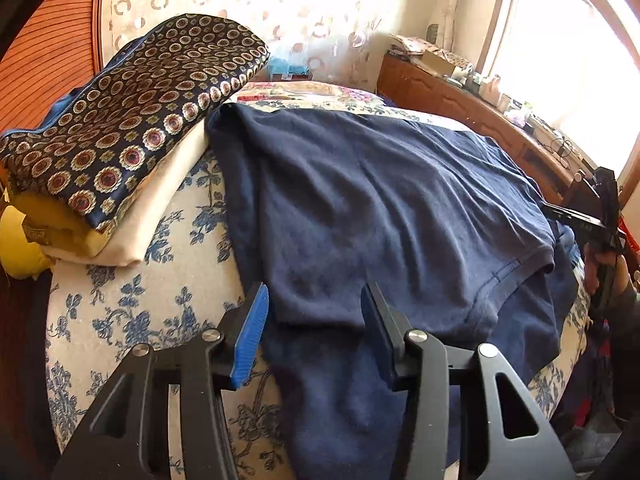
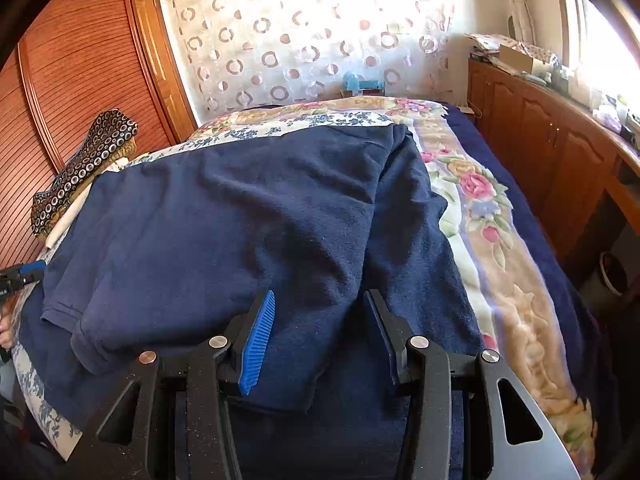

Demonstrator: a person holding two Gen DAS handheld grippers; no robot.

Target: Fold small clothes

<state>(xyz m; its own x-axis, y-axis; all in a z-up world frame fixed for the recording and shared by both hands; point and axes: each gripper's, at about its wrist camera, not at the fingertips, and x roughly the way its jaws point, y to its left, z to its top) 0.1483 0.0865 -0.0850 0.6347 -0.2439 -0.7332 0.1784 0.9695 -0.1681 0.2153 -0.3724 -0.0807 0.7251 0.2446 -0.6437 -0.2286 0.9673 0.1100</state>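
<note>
1. While the navy T-shirt (image 1: 360,200) lay spread over the bed (image 1: 120,320), front to back along its length, we held our left gripper (image 1: 312,320) over the near-left part of the garment, by the bed's near edge, where a folded-in panel ended in a straight lower edge.
2. Its jaws stood part-way apart, straddling that edge; cloth lay between the blue pads (image 1: 252,336), but we could not make out either pad pressing on it, so we judged the claw released, not clenched.
3. Our right gripper (image 2: 320,328) hovered over the near-right part of the shirt (image 2: 240,220), jaws likewise half apart with navy cloth below and between them; no pinch showed there either.
4. The relation that mattered: the shirt's long axis ran away from both claws toward the far edge of the bed, and the folded panel's hem lay directly ahead of and under the left claw, so the left hand was the nearer one to that edge. The hemmed sleeve (image 2: 64,312) lay toward the left hand too.
5. We judged the next move to be a pinch on the near edge by both claws, then a carry toward the far edge.
6. Hard to read: the shirt's bottom portion dropped over the near edge of the bed and was cut off by the gripper bodies. The collar was not visible. The patterned cushion (image 1: 120,120) overlapped the shirt's far-left corner, hiding whatever lay beneath.
</note>
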